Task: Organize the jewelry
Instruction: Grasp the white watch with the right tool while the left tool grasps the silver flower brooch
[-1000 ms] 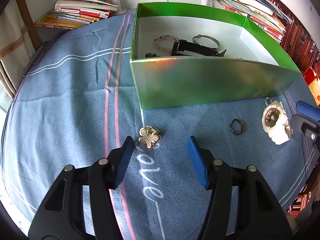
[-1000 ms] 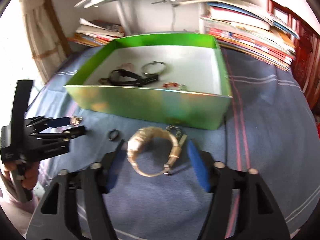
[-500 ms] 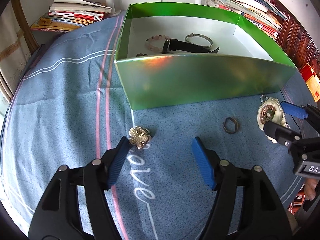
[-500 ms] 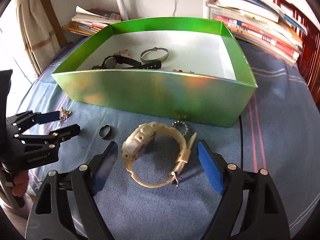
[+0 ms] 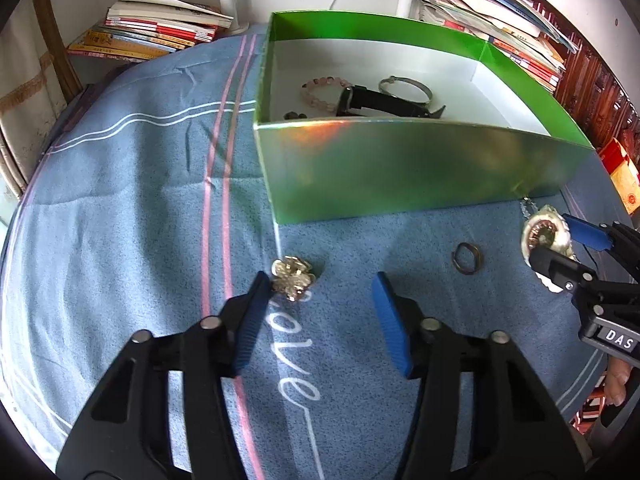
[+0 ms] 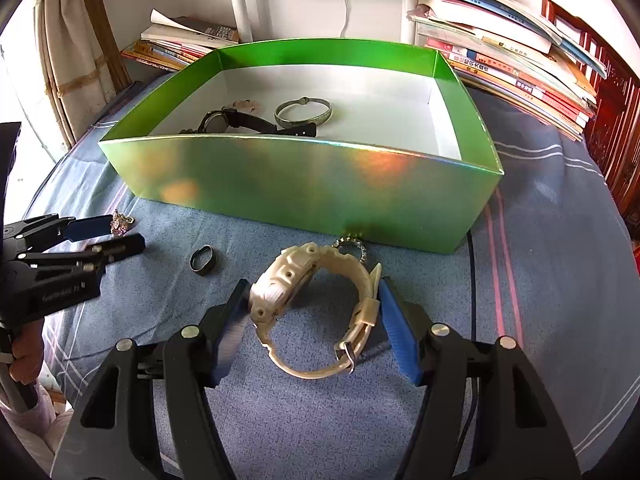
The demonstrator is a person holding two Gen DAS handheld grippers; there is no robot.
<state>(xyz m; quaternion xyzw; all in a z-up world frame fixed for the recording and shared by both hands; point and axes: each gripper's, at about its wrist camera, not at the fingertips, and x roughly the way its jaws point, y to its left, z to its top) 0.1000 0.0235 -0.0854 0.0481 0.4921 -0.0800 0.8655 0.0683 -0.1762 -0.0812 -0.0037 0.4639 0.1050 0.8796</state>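
Note:
A green box (image 5: 420, 168) (image 6: 304, 184) on the blue cloth holds a black watch (image 6: 240, 122), a metal bangle (image 6: 303, 114) and a pink bead bracelet (image 5: 320, 94). My left gripper (image 5: 322, 292) is open; a gold flower brooch (image 5: 291, 278) lies against its left fingertip. A dark ring (image 5: 466, 257) (image 6: 203, 260) lies between the grippers. My right gripper (image 6: 312, 300) is open with its jaws around a white watch (image 6: 316, 304), pads close to both its sides. A small silver chain (image 6: 352, 246) lies by the box wall.
Stacks of books and magazines (image 6: 508, 60) stand behind the box at right, more books (image 5: 160, 36) at back left. A white lamp post (image 6: 240, 0) rises behind the box. The cloth bears white lettering (image 5: 292, 364).
My right gripper has moved forward so its jaws now bracket the white watch. My left gripper has shifted slightly, brooch still at its left fingertip.

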